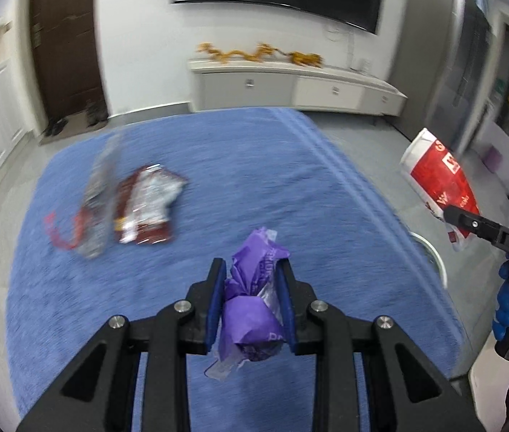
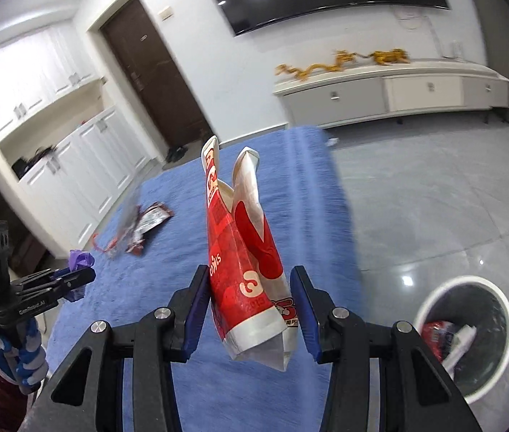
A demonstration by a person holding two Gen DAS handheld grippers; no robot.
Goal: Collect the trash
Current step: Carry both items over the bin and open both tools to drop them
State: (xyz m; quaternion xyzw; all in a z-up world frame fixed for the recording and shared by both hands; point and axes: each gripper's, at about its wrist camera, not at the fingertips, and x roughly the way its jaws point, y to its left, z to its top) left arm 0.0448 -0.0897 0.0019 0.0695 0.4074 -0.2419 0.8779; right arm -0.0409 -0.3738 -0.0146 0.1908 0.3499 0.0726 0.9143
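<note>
My left gripper (image 1: 252, 280) is shut on a crumpled purple wrapper (image 1: 251, 309) and holds it above the blue cloth (image 1: 254, 165). It also shows at the left of the right wrist view (image 2: 85, 275). My right gripper (image 2: 249, 295) holds a red and white snack bag (image 2: 243, 252) upright between its jaws, above the cloth's right edge; the bag also shows in the left wrist view (image 1: 438, 183). A dark red and silver wrapper (image 1: 146, 208) and a clear plastic wrapper with red trim (image 1: 92, 201) lie on the cloth's left part.
A white-rimmed bin (image 2: 467, 342) with trash inside stands on the grey floor right of the cloth; its rim shows in the left wrist view (image 1: 432, 252). A white low cabinet (image 1: 290, 86), a dark door (image 1: 63, 43) and white cupboards (image 2: 56, 136) line the walls.
</note>
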